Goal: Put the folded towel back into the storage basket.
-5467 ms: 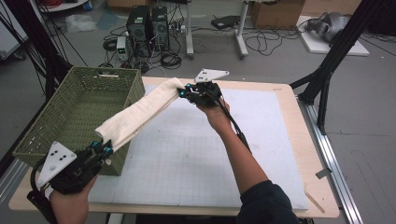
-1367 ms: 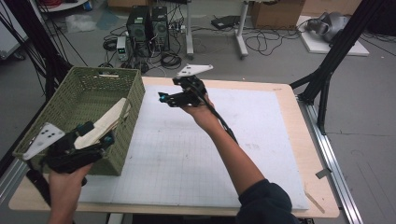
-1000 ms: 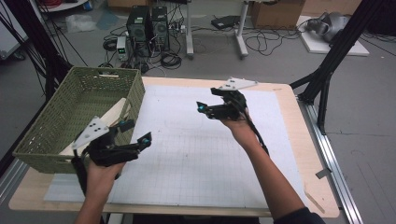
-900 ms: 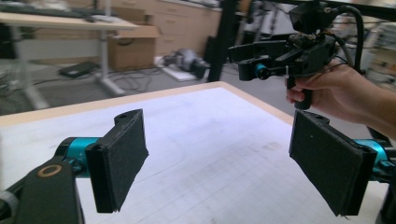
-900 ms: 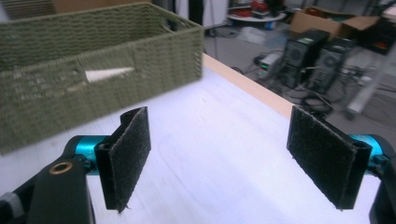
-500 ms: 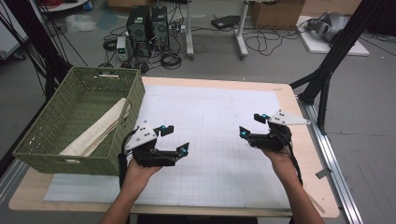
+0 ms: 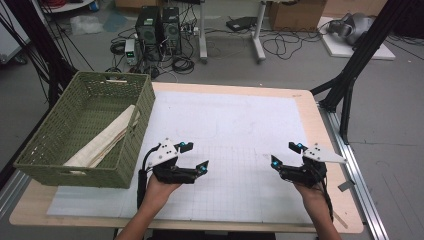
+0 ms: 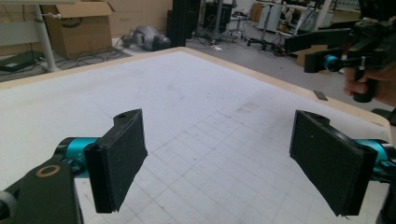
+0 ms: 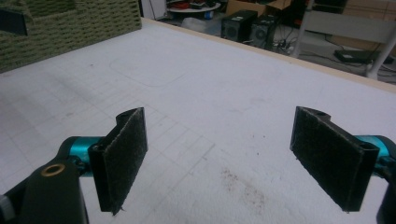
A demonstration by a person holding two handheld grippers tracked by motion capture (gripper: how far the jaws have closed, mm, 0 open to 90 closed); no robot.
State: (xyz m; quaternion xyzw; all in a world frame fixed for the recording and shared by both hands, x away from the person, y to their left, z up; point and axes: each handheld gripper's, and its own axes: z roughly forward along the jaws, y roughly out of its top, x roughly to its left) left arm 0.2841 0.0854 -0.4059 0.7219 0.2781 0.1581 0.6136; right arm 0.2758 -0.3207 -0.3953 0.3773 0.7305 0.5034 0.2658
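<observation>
A cream cloth (image 7: 102, 141) lies folded inside the green woven basket (image 7: 55, 121) at the table's left. My left gripper (image 7: 196, 157) is held over the white mat just right of the basket, open and empty; its two black pads (image 8: 117, 163) stand wide apart in the left gripper view (image 8: 224, 168). Over the mat's right part my right gripper (image 7: 286, 154) is open too, with nothing between its pads (image 9: 120, 156) in the right gripper view (image 9: 224, 165). The right gripper (image 8: 343, 63) also appears far off in the left gripper view.
A white gridded mat (image 7: 230, 135) covers the wooden table (image 7: 312, 117). The basket's wall (image 9: 60, 25) stands at the far left in the right gripper view. Computers, cables and boxes lie on the floor beyond the table. A black frame leg (image 7: 357, 60) stands at the right.
The cloth, earlier stretched between both grippers, was lowered into the basket and let go. Both hands then drew back to the near side of the mat with open jaws.
</observation>
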